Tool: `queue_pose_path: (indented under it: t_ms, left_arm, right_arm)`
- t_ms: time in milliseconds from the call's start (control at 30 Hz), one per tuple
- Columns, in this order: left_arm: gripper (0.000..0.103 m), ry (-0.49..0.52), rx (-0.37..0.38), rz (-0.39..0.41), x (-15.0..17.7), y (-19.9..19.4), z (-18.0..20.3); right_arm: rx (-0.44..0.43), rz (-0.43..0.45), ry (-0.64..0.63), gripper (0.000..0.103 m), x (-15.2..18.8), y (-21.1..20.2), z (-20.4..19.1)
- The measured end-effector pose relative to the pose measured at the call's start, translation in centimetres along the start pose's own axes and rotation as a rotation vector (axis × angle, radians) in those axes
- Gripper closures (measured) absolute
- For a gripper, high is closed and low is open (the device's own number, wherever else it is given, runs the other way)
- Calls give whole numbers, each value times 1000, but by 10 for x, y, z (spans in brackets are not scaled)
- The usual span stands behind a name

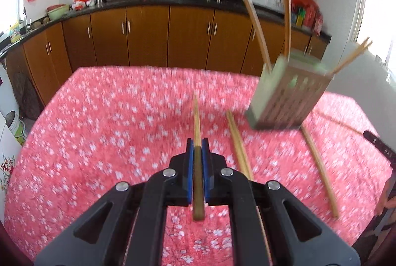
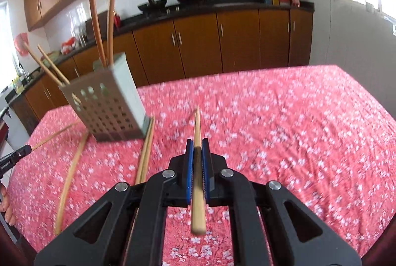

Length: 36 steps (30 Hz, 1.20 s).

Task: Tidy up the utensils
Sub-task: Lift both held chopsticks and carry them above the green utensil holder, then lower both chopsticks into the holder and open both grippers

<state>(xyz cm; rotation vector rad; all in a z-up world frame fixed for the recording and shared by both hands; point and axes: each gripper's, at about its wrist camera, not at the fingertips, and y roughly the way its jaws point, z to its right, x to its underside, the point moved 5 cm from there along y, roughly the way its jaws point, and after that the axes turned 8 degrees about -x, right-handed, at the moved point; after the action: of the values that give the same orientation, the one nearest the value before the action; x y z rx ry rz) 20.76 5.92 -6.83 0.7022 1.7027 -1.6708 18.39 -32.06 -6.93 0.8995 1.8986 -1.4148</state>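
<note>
My left gripper point(image 1: 197, 142) is shut on a wooden chopstick point(image 1: 196, 122) that runs forward between its blue pads, above the pink flowered tablecloth point(image 1: 111, 130). To its right stands a grey perforated utensil holder point(image 1: 287, 98) with several chopsticks sticking up out of it. My right gripper point(image 2: 197, 142) is shut on another chopstick point(image 2: 197, 127), pointing forward the same way. In the right wrist view the holder point(image 2: 109, 105) stands to the left of the gripper. Loose chopsticks point(image 1: 238, 144) lie on the cloth beside the holder, and more chopsticks point(image 2: 146, 149) show in the right view.
One more loose chopstick point(image 1: 319, 169) lies at the right, near the other gripper's tip point(image 1: 381, 144). Wooden kitchen cabinets point(image 1: 148, 36) and a dark counter point(image 1: 160, 0) with pans stand behind the table. A bucket point(image 1: 16, 125) sits on the floor at left. A hand point(image 2: 6, 206) shows at the left edge.
</note>
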Motion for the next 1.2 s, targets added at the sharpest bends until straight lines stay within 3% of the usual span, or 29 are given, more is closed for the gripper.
queue_pose_path:
  t_ms: [200, 600, 967, 1200]
  left_arm:
    - [95, -47, 25, 123, -41, -37, -2]
    - [95, -59, 3, 186, -80, -49, -6]
    - [95, -59, 140, 302, -127, -102, 26]
    - [95, -68, 225, 371, -162, -125, 65]
  right_arm:
    - [-12, 108, -11, 95, -30, -23, -1]
    - [-32, 181, -52, 95, -64, -33, -21]
    - [-221, 360, -90, 95, -123, -81, -77]
    - [-254, 502, -108, 95, -159, -88, -107]
